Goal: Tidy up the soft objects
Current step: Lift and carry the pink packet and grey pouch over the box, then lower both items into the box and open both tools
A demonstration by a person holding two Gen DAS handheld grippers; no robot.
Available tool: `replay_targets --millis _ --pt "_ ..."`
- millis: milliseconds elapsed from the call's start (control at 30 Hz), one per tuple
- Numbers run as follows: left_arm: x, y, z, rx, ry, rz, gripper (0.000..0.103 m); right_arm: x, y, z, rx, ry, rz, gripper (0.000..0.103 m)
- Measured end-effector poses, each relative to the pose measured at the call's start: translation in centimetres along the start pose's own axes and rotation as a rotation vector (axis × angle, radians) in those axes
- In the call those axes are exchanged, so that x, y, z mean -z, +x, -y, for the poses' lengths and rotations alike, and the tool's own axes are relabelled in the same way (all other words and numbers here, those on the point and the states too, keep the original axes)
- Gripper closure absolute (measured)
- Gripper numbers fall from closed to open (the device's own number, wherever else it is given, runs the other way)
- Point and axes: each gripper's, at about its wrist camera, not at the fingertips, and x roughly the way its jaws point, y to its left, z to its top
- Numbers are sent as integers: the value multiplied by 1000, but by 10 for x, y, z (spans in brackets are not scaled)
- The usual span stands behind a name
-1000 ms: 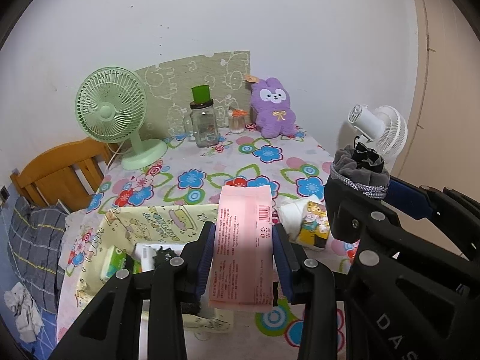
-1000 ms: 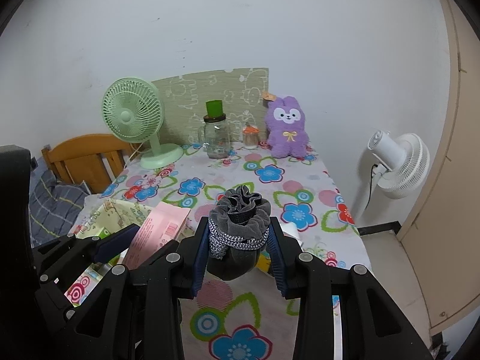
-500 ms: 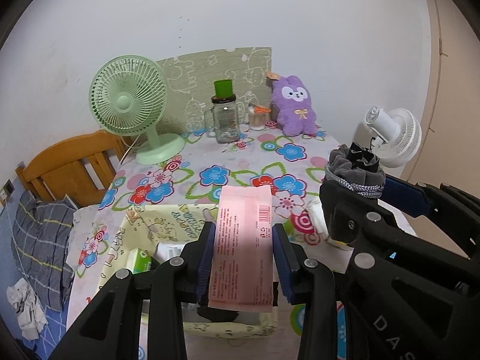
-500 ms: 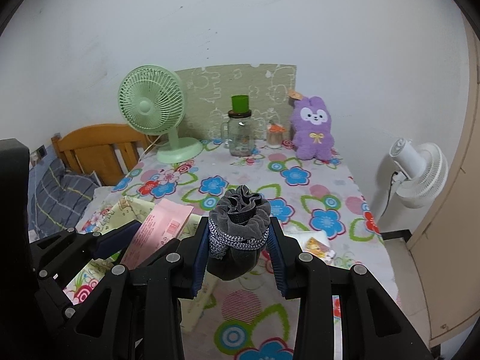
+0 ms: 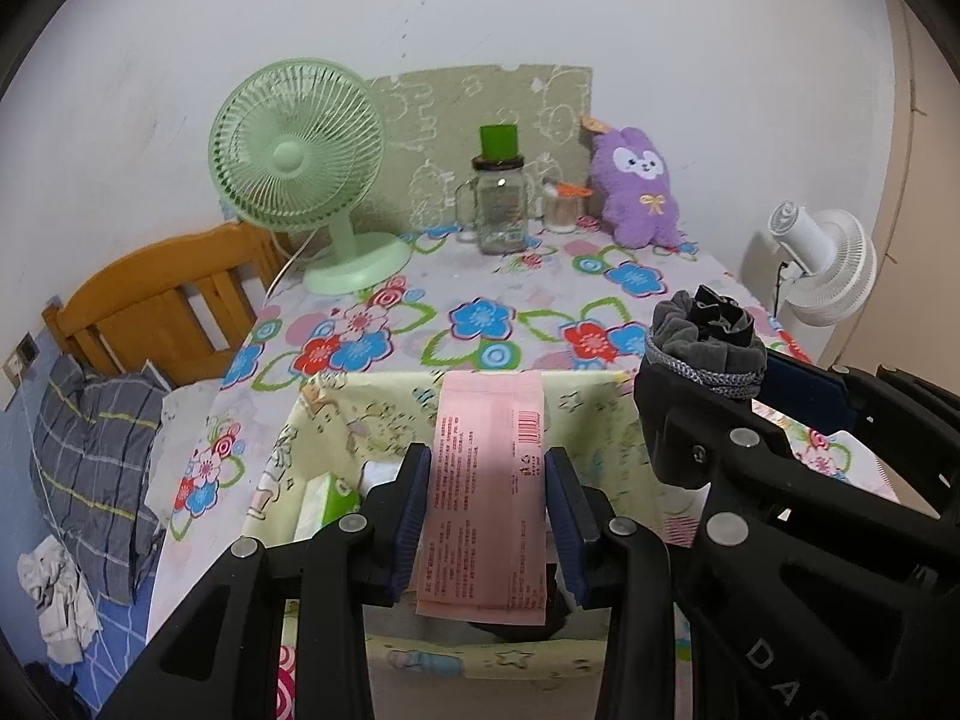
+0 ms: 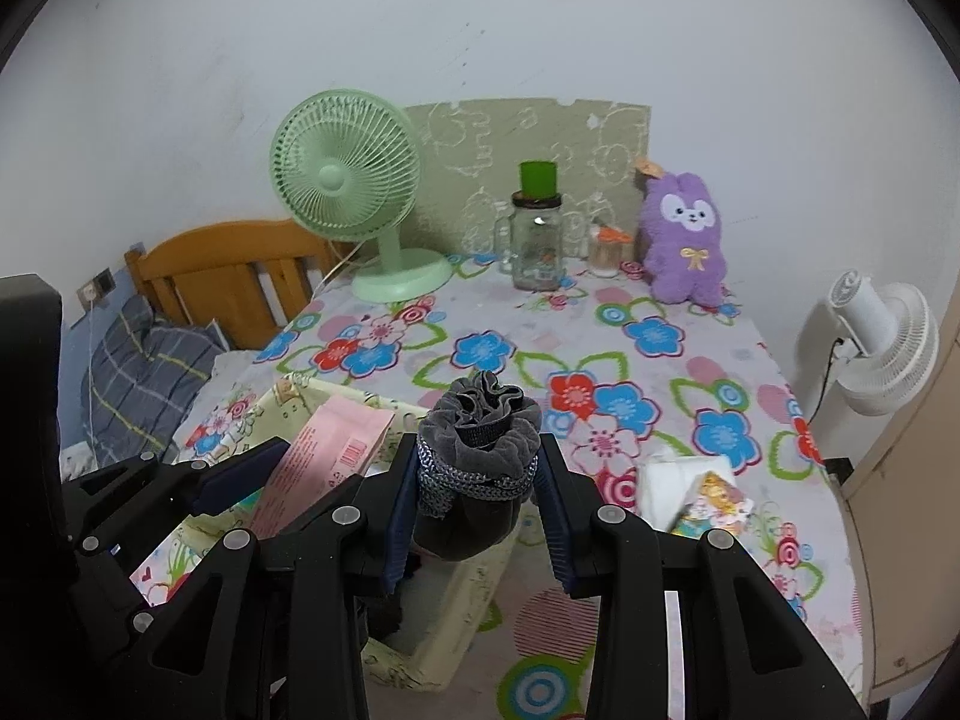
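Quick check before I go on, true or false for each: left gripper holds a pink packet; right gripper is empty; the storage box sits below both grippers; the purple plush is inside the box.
1. The left gripper holds a pink packet. True.
2. The right gripper is empty. False: it is clamped on a rolled grey sock bundle.
3. The storage box sits below both grippers. True.
4. The purple plush is inside the box. False: it stands at the table's far edge, by the wall.

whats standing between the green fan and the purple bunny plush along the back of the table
A glass jar with a green cup upside down on its lid, then a small orange-lidded cup, stand between the green fan and the purple bunny plush. Both wrist views show it.
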Motion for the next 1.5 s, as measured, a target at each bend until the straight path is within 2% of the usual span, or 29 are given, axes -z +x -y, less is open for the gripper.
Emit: replay_targets --millis 500,800,900,933,1000,1033,1067,1167,1267,1300,1500 --pt "17 37 -28 -37 -46 -106 64 10 53 -22 -65 -34 -96 63" --pt "28 57 -32 -39 -58 -174 62 18 81 -25 -73 -40 -155 63" --pt "29 61 -34 -39 -71 -186 62 18 84 -27 -61 -61 -143 63" --pt "29 61 -34 -42 -74 -185 61 18 85 -27 -64 -62 -142 63" --pt "28 62 -36 -41 -84 -183 49 17 87 -27 -75 -62 -142 63" --pt "28 62 -36 -35 -90 -180 39 17 88 -28 -82 -64 -145 62" --pt "28 61 -37 -27 -93 -175 35 17 88 -29 -90 -69 -148 61" --pt "27 59 -37 -11 -91 -167 31 16 89 -30 -108 -80 -157 55" --pt "27 56 -37 2 -98 -159 27 14 87 -31 -100 -85 -154 38" --pt "26 55 -38 4 -99 -155 26 14 86 -31 -97 -79 -156 35" --pt "27 48 -38 -12 -100 -139 22 13 84 -34 -98 -86 -163 29"
